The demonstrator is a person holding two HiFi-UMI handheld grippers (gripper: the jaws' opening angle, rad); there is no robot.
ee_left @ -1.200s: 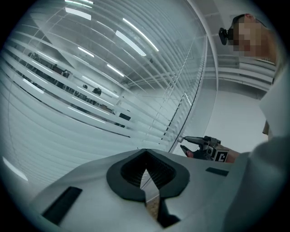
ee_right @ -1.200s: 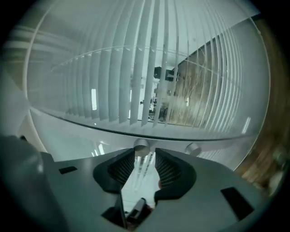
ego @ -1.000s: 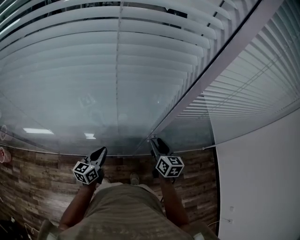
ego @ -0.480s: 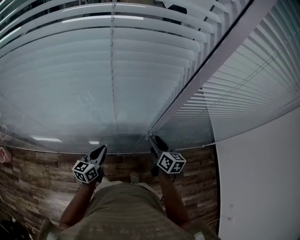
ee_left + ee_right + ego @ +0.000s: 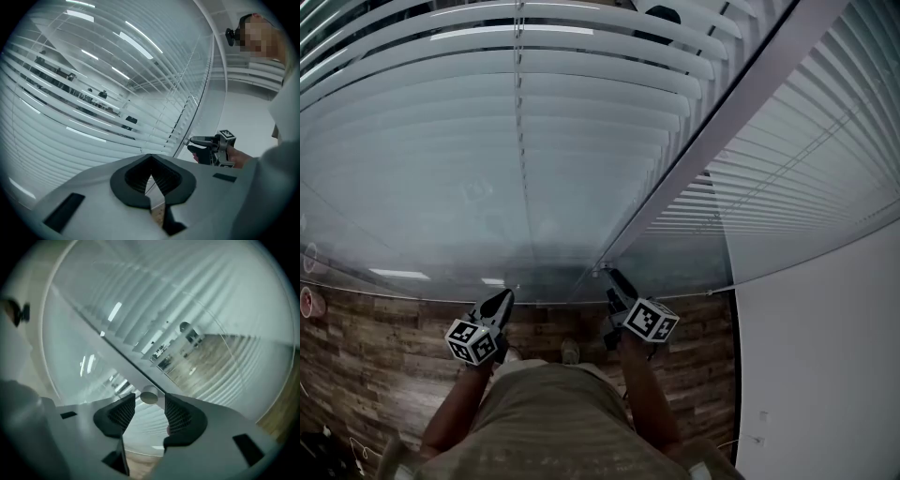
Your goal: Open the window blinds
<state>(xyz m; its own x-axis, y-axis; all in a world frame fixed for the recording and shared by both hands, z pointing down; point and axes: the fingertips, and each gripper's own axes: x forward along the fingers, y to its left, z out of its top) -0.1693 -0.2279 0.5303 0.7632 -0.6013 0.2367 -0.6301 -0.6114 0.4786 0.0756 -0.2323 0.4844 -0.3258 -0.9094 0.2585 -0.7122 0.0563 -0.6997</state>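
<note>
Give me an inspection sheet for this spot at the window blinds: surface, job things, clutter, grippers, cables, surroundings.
Surface: wood-look floor below the window.
Job's things: window blinds lowered across both panes; round wand end beside the frame post.
Clutter: reddish round object at the floor's left edge, cut off.
Grippers: left gripper shut, empty; right gripper open, wand end between its jaw tips, not clamped.
Cables: blind cord runs down through the left slats.
Surroundings: white wall on the right.
</note>
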